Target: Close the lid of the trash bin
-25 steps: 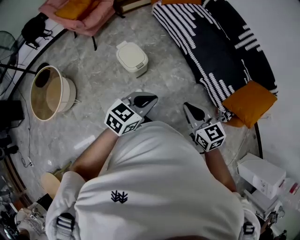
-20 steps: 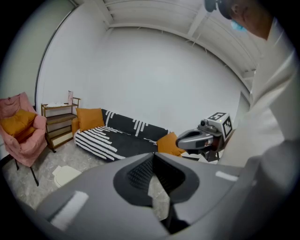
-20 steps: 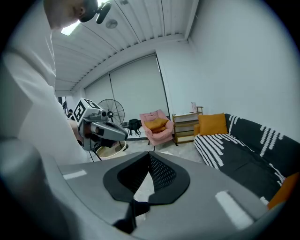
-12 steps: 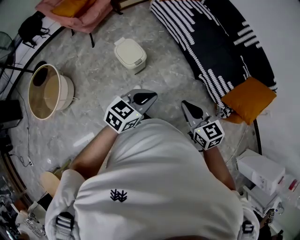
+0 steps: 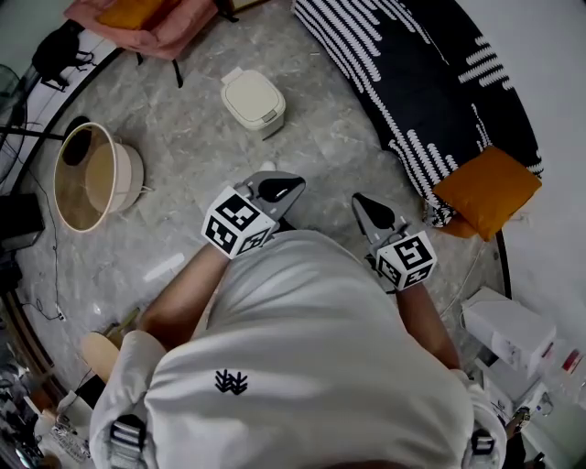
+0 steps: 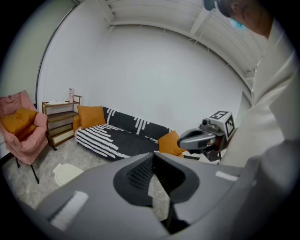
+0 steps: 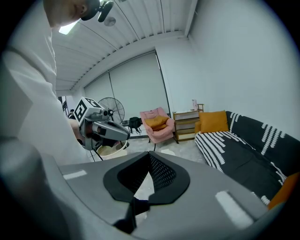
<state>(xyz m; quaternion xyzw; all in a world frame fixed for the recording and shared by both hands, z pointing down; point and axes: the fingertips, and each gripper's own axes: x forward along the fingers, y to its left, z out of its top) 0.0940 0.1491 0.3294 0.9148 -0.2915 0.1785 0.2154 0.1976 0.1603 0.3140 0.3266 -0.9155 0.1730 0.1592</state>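
The small cream trash bin stands on the grey marble floor with its lid lying flat, well ahead of both grippers. It also shows low at the left of the left gripper view as the trash bin. My left gripper is held close to the person's chest, jaws together with nothing between them. My right gripper sits beside it, also shut and empty. Each gripper view catches the other one: the right gripper and the left gripper.
A round beige tub sits on the floor to the left. A pink chair stands beyond the bin. A black-and-white striped sofa with an orange cushion runs along the right. White boxes lie at the lower right.
The head view has drifted a little, so the bin and tub sit slightly higher and further left. Both grippers stay shut near the chest, hardly moved.
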